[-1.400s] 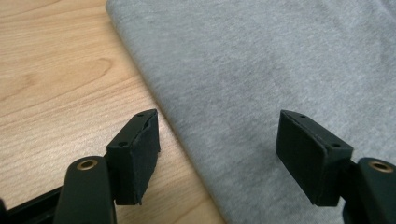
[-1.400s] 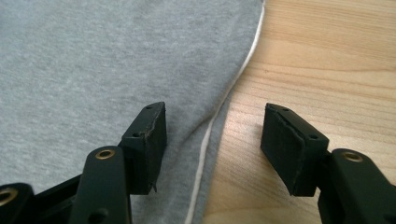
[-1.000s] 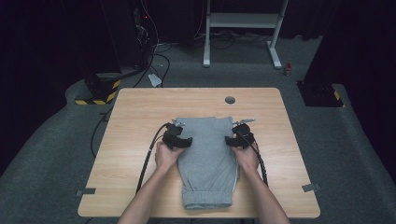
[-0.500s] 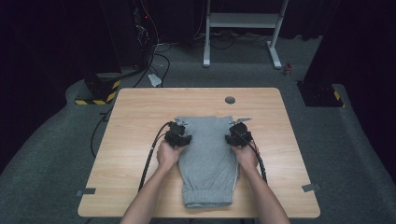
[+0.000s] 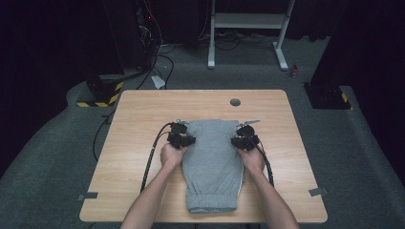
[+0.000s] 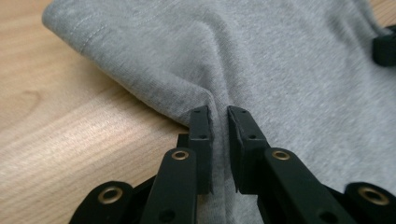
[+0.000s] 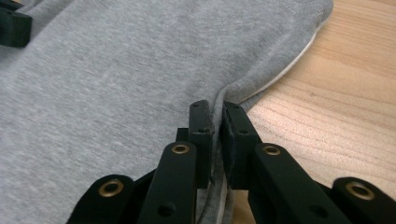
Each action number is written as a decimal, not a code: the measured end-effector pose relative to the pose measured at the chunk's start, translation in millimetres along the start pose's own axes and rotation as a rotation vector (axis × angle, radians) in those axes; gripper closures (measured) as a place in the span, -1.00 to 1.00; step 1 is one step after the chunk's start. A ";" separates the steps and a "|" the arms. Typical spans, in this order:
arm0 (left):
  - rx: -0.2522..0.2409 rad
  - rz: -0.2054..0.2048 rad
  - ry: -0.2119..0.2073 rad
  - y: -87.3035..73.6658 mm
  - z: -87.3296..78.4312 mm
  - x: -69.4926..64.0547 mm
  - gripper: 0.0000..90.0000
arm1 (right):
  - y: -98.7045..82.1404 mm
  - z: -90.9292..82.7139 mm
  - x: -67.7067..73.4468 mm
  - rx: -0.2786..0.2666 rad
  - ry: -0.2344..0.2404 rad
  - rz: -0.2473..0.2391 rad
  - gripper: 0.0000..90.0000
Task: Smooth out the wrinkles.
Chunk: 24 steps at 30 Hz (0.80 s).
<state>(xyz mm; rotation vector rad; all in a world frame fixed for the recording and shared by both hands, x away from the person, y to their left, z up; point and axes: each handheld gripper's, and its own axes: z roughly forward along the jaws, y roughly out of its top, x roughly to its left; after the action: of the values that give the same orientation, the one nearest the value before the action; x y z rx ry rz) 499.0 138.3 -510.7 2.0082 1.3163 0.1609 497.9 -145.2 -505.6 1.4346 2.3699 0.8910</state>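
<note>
On wooden surface (image 5: 143,119): left gripper (image 6: 218,122) and right gripper (image 7: 217,119) jaws, just closing, pinch grey garment (image 5: 212,162) edges

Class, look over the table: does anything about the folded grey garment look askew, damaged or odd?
Nothing stands out. The folded grey fabric garment lies flat and fairly straight on the light wooden table; only small puckers rise where the left gripper and right gripper pinch its edges.

1. Left tool (image 5: 180,136) – held low in the left hand (image 5: 171,155), jaws just closed to a narrow gap, pinching
2. Right tool (image 5: 245,136) – in the right hand (image 5: 251,157), jaws likewise just closed, nearly touching
3. Both forearms reach forward, roughly parallel
</note>
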 end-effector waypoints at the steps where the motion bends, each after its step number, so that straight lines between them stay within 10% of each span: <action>1: -0.006 -0.016 -0.013 0.0 -0.9 1.3 0.78 | -0.2 -1.2 -0.8 -0.003 0.011 0.008 0.85; 24: -0.144 -0.036 -0.191 9.1 -54.3 8.4 0.79 | 4.6 -51.7 -2.2 -0.146 0.158 0.040 0.88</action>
<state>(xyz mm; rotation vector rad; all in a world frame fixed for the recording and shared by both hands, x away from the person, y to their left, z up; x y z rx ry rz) 484.5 170.3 -467.5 1.8296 1.1850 0.0441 477.3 -165.1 -462.3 1.4070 2.3360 1.2021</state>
